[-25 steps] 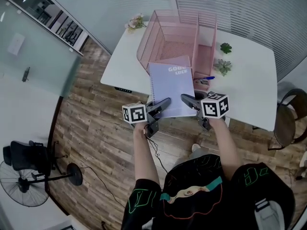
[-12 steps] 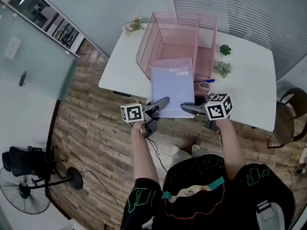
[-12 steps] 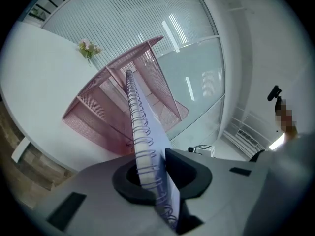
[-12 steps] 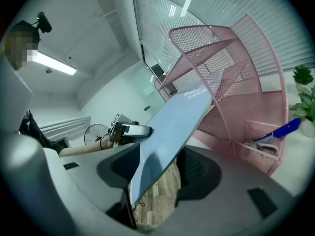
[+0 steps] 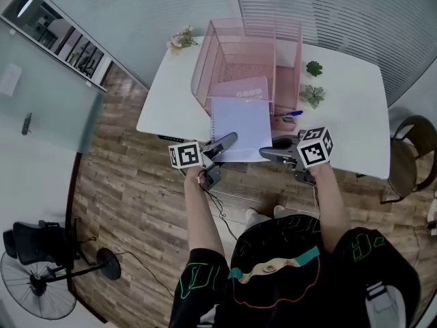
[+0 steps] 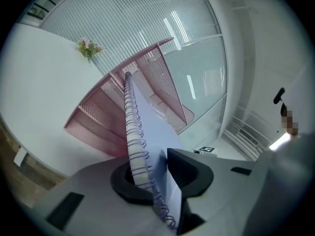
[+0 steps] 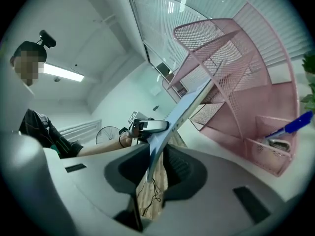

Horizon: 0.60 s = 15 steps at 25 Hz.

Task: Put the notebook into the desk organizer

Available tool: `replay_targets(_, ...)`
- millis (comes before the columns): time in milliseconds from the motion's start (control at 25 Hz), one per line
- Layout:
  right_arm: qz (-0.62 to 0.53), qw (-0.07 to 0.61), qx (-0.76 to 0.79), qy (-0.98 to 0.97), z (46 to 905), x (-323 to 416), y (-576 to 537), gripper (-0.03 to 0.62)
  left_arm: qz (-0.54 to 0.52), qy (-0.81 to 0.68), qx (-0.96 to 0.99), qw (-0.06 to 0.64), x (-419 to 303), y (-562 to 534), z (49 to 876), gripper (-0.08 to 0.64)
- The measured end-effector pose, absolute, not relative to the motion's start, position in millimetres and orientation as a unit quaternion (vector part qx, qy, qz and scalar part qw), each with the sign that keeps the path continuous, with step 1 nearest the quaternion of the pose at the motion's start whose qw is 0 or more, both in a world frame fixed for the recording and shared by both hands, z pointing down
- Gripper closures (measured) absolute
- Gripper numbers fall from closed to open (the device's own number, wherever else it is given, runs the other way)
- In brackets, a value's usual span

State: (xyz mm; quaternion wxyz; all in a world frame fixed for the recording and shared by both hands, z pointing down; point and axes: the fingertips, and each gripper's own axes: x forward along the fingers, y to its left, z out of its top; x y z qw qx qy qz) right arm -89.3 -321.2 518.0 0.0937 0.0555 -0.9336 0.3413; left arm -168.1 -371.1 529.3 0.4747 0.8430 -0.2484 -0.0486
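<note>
At far left in the head view, a fan [image 5: 33,282] stands on the wood floor [image 5: 116,183]. A small flower sprig [image 5: 181,38] sits at the left rear corner of the white counter [image 5: 345,118]. The left tongs [image 5: 231,139] grip the notebook [image 5: 239,123] at its near left corner. In the left gripper view the wire spiral passes between both pads, which press on it. These jaws have just been opening slightly, with the notebook between them. The notebook is clear of the counter, carried by both tongs. Its near part projects over the counter's front edge, and its far part lies inside the wide left compartment of the pink mesh organizer [image 5: 203,74], where the mesh wall tints the cover pink. The organizer stands upright at the middle rear of the counter, with narrower compartments on its right side. The right tongs [image 5: 265,154] hold the near right corner of the notebook. In the right gripper view the thin page edge stands between the pads, and the jaws have just been closing on it. A blue pen [image 5: 295,113] lies in the organizer's low front tray, just beyond the right tongs. Two small green plants [image 5: 314,80] stand on the counter to the right of the organizer. A chair [image 5: 404,159] stands off the counter's right end.
</note>
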Motion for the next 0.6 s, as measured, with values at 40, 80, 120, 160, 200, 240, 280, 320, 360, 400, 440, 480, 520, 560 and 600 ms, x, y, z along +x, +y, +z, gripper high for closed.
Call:
replay_targets(40, 0.342, 0.085, 0.060, -0.934, 517, -90, -324, 0.505, -0.046, -0.253, 0.845, 0.469, -169, -373, 529, 0.466)
replay_targets(80, 0.343, 0.074, 0.064, -0.934, 515, -90, -326, 0.511, -0.044, -0.259, 0.847, 0.463, -170, -375, 528, 0.457)
replay_targets(120, 0.344, 0.063, 0.067, -0.934, 514, -91, -327, 0.515, -0.044, -0.268, 0.848, 0.456, -173, -378, 527, 0.440)
replay_targets(160, 0.345, 0.051, 0.069, -0.935, 512, -93, -329, 0.521, -0.046, -0.278, 0.848, 0.449, -176, -381, 525, 0.407)
replay_targets(200, 0.345, 0.039, 0.070, -0.935, 510, -95, -331, 0.525, -0.049, -0.287, 0.848, 0.442, -180, -385, 522, 0.374)
replay_targets(240, 0.346, 0.028, 0.073, -0.935, 508, -96, -334, 0.527, -0.051, -0.295, 0.848, 0.437, -184, -389, 519, 0.340)
replay_targets(280, 0.346, 0.018, 0.077, -0.935, 506, -97, -336, 0.531, -0.052, -0.302, 0.848, 0.432, -187, -391, 517, 0.306)
replay_targets(320, 0.347, 0.010, 0.082, -0.934, 505, -98, -339, 0.534, -0.050, -0.308, 0.848, 0.428, -189, -392, 516, 0.280)
replay_targets(360, 0.348, 0.005, 0.088, -0.933, 505, -98, -341, 0.537, -0.049, -0.314, 0.848, 0.425, -191, -390, 516, 0.262)
replay_targets(400, 0.349, 0.001, 0.095, -0.932, 505, -98, -343, 0.538, -0.048, -0.320, 0.847, 0.421, -194, -388, 516, 0.248)
replay_targets(440, 0.351, -0.002, 0.101, -0.931, 505, -99, -345, 0.539, -0.049, -0.327, 0.846, 0.419, -197, -386, 517, 0.238)
replay_targets(480, 0.354, -0.007, 0.106, -0.929, 505, -100, -348, 0.538, -0.052, -0.332, 0.845, 0.416, -200, -383, 517, 0.236)
replay_targets(520, 0.357, -0.013, 0.110, -0.928, 503, -101, -351, 0.538, -0.057, -0.336, 0.844, 0.415, -203, -381, 517, 0.236)
replay_targets(560, 0.360, -0.022, 0.112, -0.926, 502, -103, -355, 0.538, -0.062, -0.341, 0.842, 0.414, -206, -378, 518, 0.236)
replay_targets(600, 0.363, -0.032, 0.114, -0.924, 500, -104, -358, 0.538, -0.066, -0.346, 0.840, 0.413, -209, -375, 519, 0.236)
